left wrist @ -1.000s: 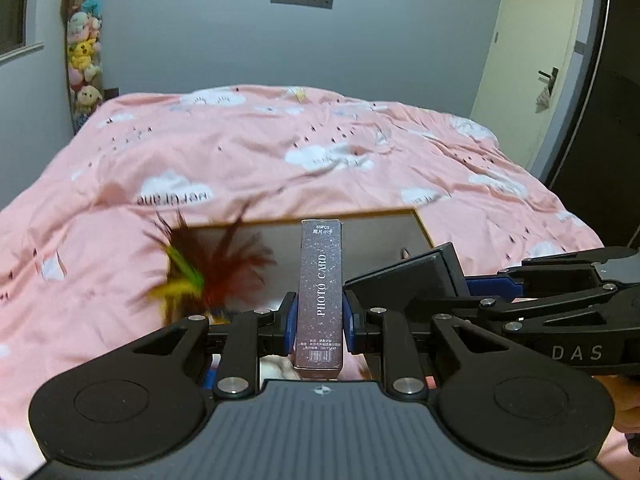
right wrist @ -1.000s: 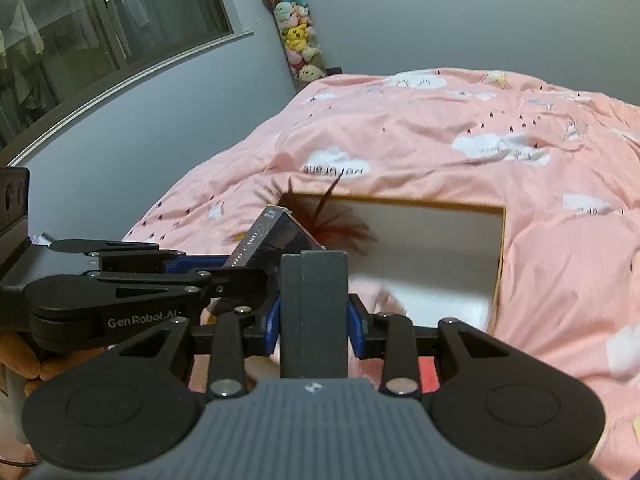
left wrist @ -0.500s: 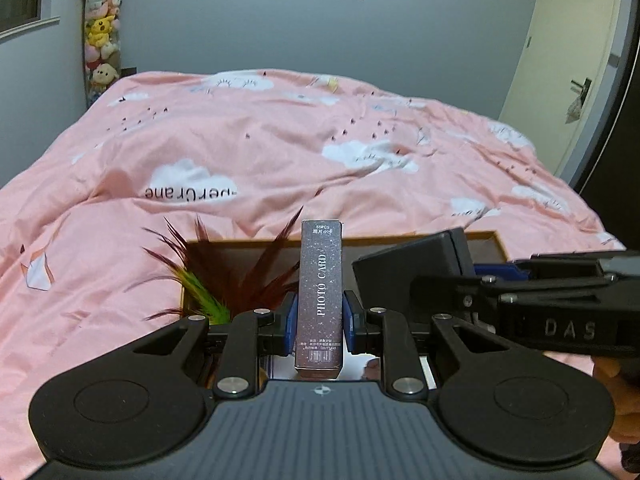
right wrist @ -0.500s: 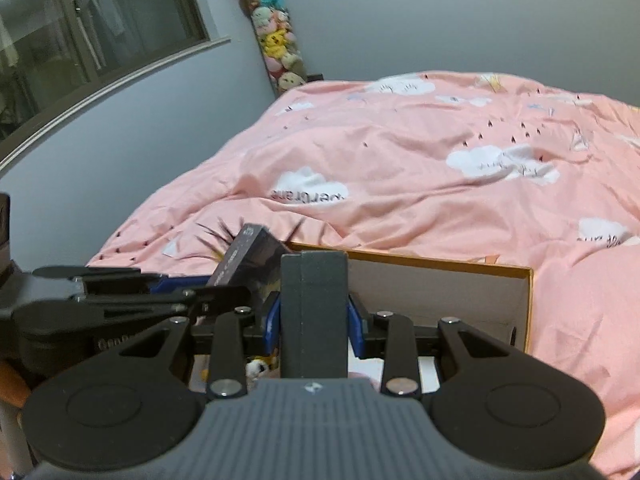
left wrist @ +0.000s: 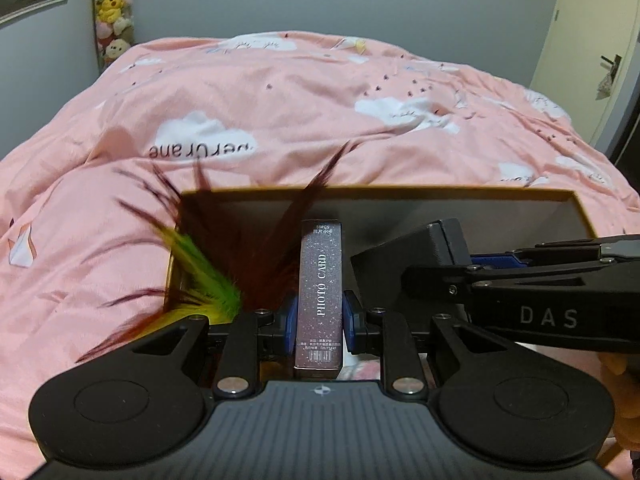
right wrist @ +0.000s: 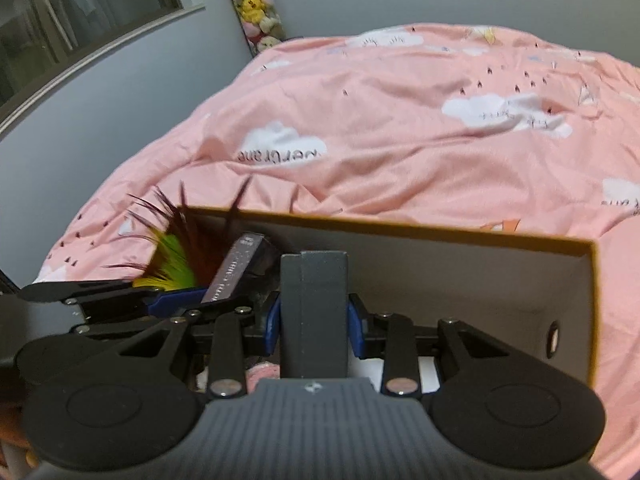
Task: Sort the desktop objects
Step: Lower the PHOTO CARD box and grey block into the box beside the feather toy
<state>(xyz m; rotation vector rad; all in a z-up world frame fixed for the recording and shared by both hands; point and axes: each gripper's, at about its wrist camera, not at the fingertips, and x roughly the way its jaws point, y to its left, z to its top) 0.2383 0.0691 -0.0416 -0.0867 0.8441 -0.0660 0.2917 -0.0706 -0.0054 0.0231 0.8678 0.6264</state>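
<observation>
**Two boxes held over an open carton on the bed**

A glittery box printed PHOTO CARD [left wrist: 321, 296] is pinched upright between the blue pads of the left gripper [left wrist: 321, 316]. A plain dark grey box [right wrist: 313, 312] is clamped in the same way by the right gripper [right wrist: 314, 320]. Both are held side by side over an open cardboard carton [right wrist: 592, 300]. Its left corner is crowded by a tuft of dark red and green feathers [left wrist: 208, 280]. The carton is surrounded by a pink cloud-print duvet [left wrist: 320, 112]; plush toys [right wrist: 256, 4] are stacked in the far corner.
</observation>
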